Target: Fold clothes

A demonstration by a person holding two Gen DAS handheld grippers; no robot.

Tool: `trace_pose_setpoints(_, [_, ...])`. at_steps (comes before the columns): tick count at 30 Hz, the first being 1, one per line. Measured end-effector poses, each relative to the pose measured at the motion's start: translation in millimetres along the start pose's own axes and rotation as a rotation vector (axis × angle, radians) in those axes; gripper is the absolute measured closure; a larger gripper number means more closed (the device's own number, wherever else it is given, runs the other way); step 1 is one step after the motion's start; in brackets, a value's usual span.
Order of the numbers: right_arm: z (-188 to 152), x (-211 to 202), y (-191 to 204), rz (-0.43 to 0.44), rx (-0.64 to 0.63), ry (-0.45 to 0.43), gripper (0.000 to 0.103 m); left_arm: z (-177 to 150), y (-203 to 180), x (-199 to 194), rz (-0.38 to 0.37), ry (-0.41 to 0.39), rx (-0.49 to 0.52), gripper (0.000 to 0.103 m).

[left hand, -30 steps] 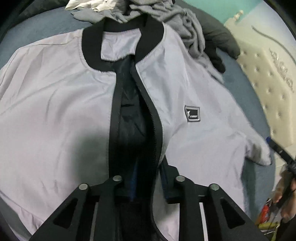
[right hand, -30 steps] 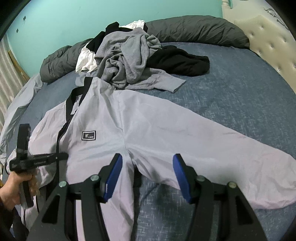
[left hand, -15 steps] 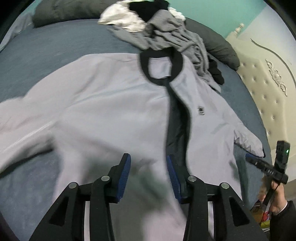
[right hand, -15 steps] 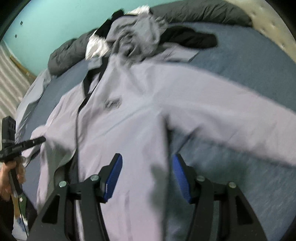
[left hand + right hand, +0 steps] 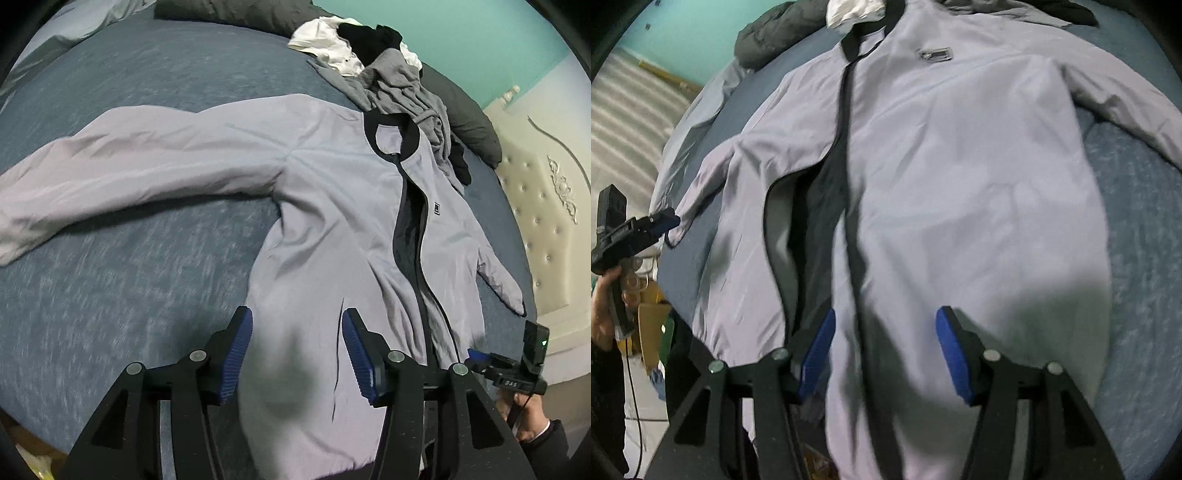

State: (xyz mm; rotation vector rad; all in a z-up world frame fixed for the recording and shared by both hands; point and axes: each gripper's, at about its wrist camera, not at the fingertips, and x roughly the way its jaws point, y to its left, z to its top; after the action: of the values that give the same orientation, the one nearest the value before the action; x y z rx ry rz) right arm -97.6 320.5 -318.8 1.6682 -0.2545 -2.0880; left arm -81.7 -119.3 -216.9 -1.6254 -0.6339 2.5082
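A light lavender jacket [image 5: 332,206] with black collar and open black zipper lies face up on a blue bed [image 5: 147,280], sleeves spread. It fills the right wrist view [image 5: 960,177]. My left gripper [image 5: 297,350] is open and empty, above the jacket's lower left panel near the hem. My right gripper [image 5: 884,354] is open and empty, above the lower front beside the zipper [image 5: 849,206]. The right gripper also shows at the left wrist view's right edge [image 5: 476,356]; the left gripper shows at the right wrist view's left edge [image 5: 666,221].
A heap of grey, white and black clothes [image 5: 391,81] lies beyond the collar. Dark pillows [image 5: 472,122] line the head of the bed. A cream tufted headboard [image 5: 546,221] stands at the right. Cardboard items [image 5: 650,328] sit off the bed's edge.
My left gripper was shut at the zipper a second ago; it opened and swung left over the left panel. My right gripper moved left from the armpit to the lower front.
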Motion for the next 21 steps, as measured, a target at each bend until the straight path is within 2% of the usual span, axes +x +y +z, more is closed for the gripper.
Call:
trace_pose_setpoints(1, [-4.0,1.5,5.0,-0.003,-0.012,0.004,0.048,-3.6,2.5,-4.6,0.001,-0.004,0.001,0.048])
trace_pose_setpoints(2, [-7.7,3.1,9.5,-0.008,-0.024,0.009,0.055,-7.2,5.4,-8.7,0.003,-0.008,0.001,0.048])
trace_pose_setpoints(5, [-15.0,8.2,19.0,-0.035,-0.059,0.032,0.058,-14.7,14.6,-18.4,0.007,-0.018,-0.006,0.048])
trace_pose_setpoints(11, [-25.8,16.4,37.7,-0.025,-0.094,0.085,0.066,-24.7,25.3,-26.5,0.004,-0.020,-0.012,0.048])
trace_pose_setpoints(14, [-30.4,20.0,43.3,-0.027,-0.078,0.095,0.075,-28.1,27.2,-28.5,-0.002,-0.020,-0.010,0.048])
trace_pose_setpoints(19, [-33.0,19.0,64.0,-0.019,-0.073,0.091,0.081,-33.3,32.1,-30.9,-0.002,-0.019,-0.013,0.048])
trace_pose_setpoints(21, [-33.5,25.5,77.3,0.009,-0.076,0.106,0.082,-35.5,33.6,-31.2,-0.005,-0.018,-0.018,0.048])
